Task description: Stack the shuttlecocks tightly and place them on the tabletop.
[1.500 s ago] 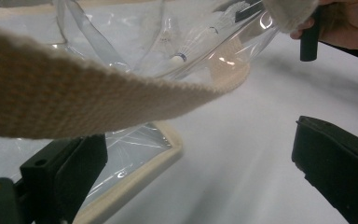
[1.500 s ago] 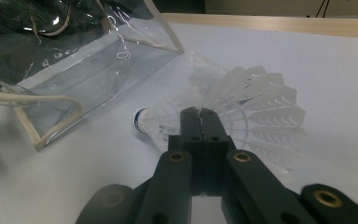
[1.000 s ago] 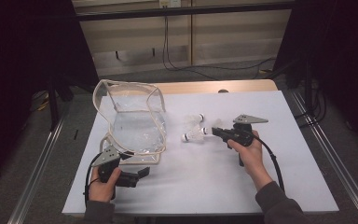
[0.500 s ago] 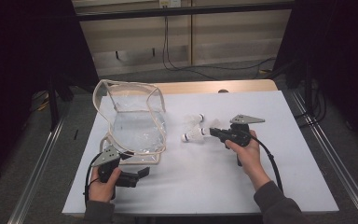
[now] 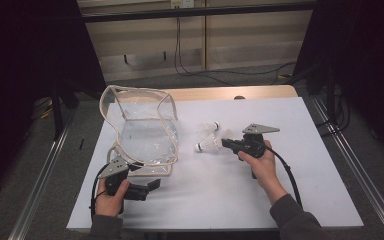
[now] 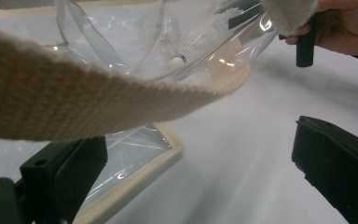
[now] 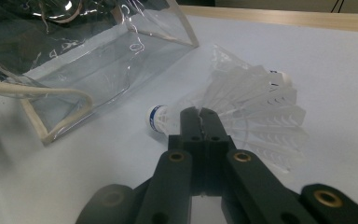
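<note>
Shuttlecock (image 7: 242, 112): feather skirt pinched in the clenched right hand-held gripper (image 7: 199, 115); feathers may crush or slip free under a thin grip.

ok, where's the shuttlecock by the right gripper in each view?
High view: the shuttlecock lies mid-table, left of the right gripper.
Left gripper view: top centre, seen through the clear bag, its cork at.
Right gripper view: centre, just past the closed jaw tips.
Shared landmark: the clear bag.
</note>
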